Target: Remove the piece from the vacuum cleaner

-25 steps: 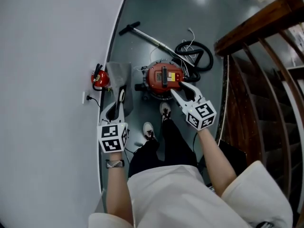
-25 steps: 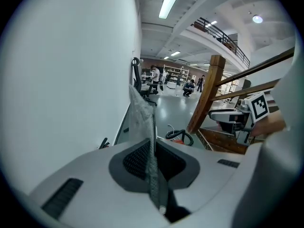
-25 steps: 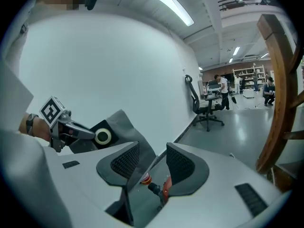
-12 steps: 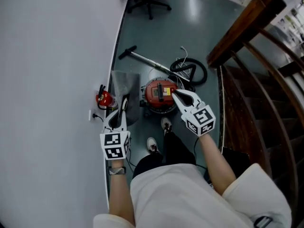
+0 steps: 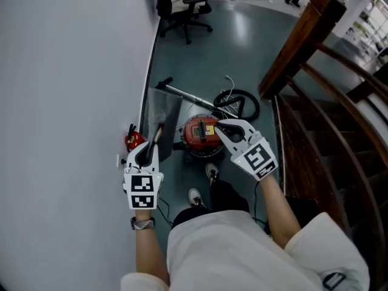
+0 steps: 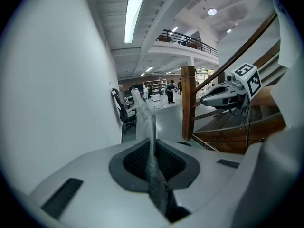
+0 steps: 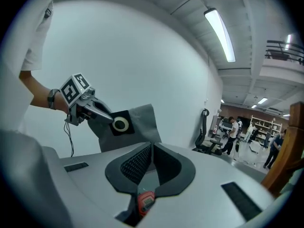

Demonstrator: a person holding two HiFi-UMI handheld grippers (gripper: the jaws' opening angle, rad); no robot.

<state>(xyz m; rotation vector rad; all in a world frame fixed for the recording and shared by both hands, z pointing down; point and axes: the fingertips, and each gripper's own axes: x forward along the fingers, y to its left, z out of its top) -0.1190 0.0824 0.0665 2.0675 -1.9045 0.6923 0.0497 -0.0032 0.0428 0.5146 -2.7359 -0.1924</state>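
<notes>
The grey dust bag (image 5: 163,111) hangs beside the wall, clear of the red vacuum cleaner (image 5: 200,135) on the floor. My left gripper (image 5: 157,132) is shut on the bag's near edge. In the left gripper view the thin fabric (image 6: 146,118) runs between the closed jaws (image 6: 151,145). The right gripper view shows the bag (image 7: 137,127) with its black collar and yellow ring (image 7: 120,124) held by the left gripper (image 7: 114,121). My right gripper (image 5: 219,126) hovers above the vacuum; its jaws have just been closing with nothing between them and stand shut (image 7: 151,148).
A black hose (image 5: 239,105) and metal wand (image 5: 182,93) lie behind the vacuum. A small red extinguisher (image 5: 134,139) sits by the white wall. A wooden stair rail (image 5: 297,47) runs on the right. An office chair (image 5: 182,8) stands farther off. The person's shoes (image 5: 212,173) are near the vacuum.
Both grippers have risen. The bag came up with the left gripper, away from the floor. The right gripper's jaws went from wide open over the vacuum to shut.
</notes>
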